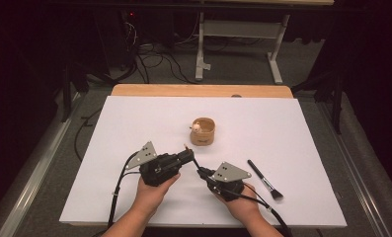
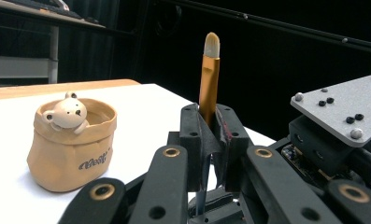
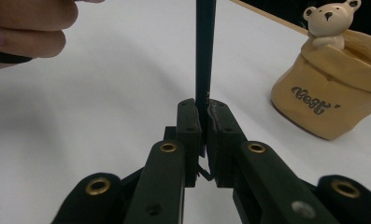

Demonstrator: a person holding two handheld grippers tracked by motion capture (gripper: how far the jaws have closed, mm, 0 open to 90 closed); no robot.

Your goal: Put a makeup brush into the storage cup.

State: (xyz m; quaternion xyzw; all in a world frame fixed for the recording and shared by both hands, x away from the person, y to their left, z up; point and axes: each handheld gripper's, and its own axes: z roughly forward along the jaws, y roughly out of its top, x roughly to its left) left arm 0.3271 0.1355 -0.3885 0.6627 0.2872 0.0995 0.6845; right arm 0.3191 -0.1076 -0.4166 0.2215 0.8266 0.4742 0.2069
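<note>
grippers meet near the front middle of the white table [image 1: 134, 197], each in one of the person's hands. left gripper [image 1: 187, 154] has its jaws clamped on a small brush [image 2: 208, 79] with an orange-gold ferrule and pale bristle tip, which rises straight up out of the jaws toward twelve o'clock in the left gripper view. right gripper [image 1: 201, 173] sits just at its four o'clock in the high view, jaws pinched tight on the dark thin handle of the same brush, seen running up to twelve o'clock in the right gripper view. tan bear-shaped pot [image 1: 203, 131] stands near the table's centre, at about one o'clock from the left gripper and apart from both. black makeup brush [image 1: 265, 179] lies flat at three o'clock from the right hand [image 1: 240, 200], its bristles pointing toward five o'clock.
</note>
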